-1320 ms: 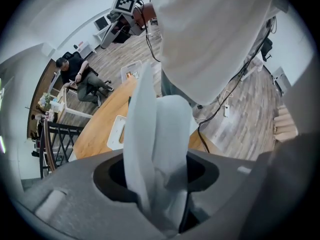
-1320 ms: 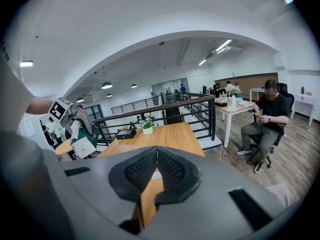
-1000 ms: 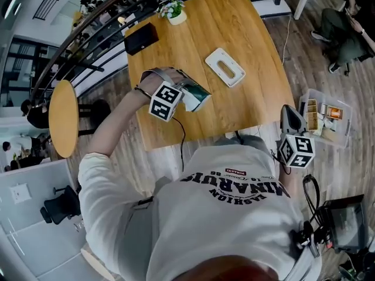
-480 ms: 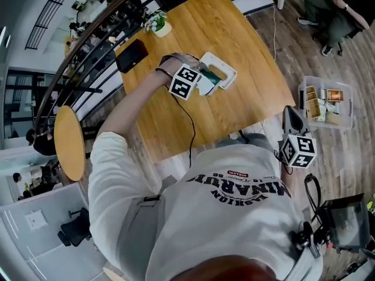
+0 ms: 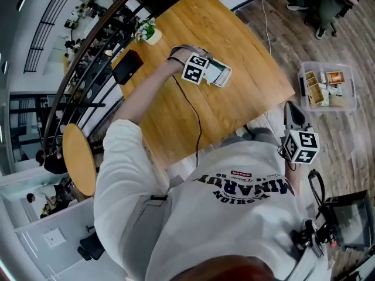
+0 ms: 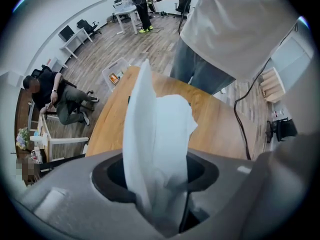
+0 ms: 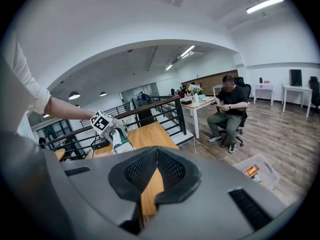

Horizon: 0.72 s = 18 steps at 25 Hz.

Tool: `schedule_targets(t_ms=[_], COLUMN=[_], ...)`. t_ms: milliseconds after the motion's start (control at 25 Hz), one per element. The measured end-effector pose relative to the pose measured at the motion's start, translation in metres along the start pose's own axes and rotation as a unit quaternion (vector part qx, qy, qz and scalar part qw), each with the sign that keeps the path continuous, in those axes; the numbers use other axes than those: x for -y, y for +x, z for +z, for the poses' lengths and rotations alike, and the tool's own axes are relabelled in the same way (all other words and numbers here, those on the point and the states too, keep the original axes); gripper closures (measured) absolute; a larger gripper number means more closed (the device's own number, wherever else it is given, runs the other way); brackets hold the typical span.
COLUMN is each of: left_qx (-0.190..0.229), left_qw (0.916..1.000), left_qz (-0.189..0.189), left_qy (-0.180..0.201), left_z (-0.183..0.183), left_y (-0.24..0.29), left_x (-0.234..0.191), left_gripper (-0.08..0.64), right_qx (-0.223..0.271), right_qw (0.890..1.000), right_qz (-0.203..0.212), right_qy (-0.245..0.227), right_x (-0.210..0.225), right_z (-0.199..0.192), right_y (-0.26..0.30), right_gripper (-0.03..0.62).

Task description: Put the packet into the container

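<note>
In the head view my left gripper [image 5: 208,74] is shut on a white and green packet [image 5: 215,71], pointing straight down just above the white container [image 5: 226,78] on the wooden table [image 5: 246,92]. Gripper and packet hide most of the container. In the left gripper view the white packet [image 6: 155,144] stands up between the jaws and covers what lies under it. My right gripper [image 5: 293,117] hangs off the table's near edge by my right side. In the right gripper view its tips [image 7: 157,150] meet with nothing between them, and the left gripper's marker cube [image 7: 101,122] and the packet [image 7: 120,138] show far off.
A black box [image 5: 126,67] and a potted plant [image 5: 150,34] sit at the table's far left. A clear plastic bin [image 5: 328,86] of small items lies on the floor right of the table. A round stool [image 5: 79,160] stands left. A person sits on a chair [image 7: 227,109] beyond.
My left gripper carried the packet across the table, away from me and lower, from the near left part to just over the white container. The right gripper stayed beside my body.
</note>
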<state>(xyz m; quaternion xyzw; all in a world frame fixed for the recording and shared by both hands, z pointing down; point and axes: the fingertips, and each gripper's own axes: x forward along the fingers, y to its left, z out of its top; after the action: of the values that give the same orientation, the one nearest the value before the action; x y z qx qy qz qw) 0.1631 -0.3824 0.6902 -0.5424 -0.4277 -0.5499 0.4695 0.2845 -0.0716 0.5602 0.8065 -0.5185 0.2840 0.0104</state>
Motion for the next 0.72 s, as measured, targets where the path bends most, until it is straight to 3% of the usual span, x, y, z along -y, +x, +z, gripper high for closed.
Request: schedule_targets(t_ms=[360,720], left_qx=[-0.006,-0.019], left_qw=[0.9999,0.9996], left_qz=[0.004,0.012], left_qy=[-0.008,-0.016], left_z=[-0.006,-0.018], left_y=[0.013,0.061], left_x=[0.0,-0.006], left_gripper=[0.328,0.327], right_qx=[-0.007,-0.021], right_qw=[1.0,0.999], right_qz=[-0.015,-0.024], right_qy=[0.006,0.006], right_x=[0.014,0.02], right_z=[-0.009,-0.022], right_y=[-0.005,-0.01], right_gripper=[0.583,0.584])
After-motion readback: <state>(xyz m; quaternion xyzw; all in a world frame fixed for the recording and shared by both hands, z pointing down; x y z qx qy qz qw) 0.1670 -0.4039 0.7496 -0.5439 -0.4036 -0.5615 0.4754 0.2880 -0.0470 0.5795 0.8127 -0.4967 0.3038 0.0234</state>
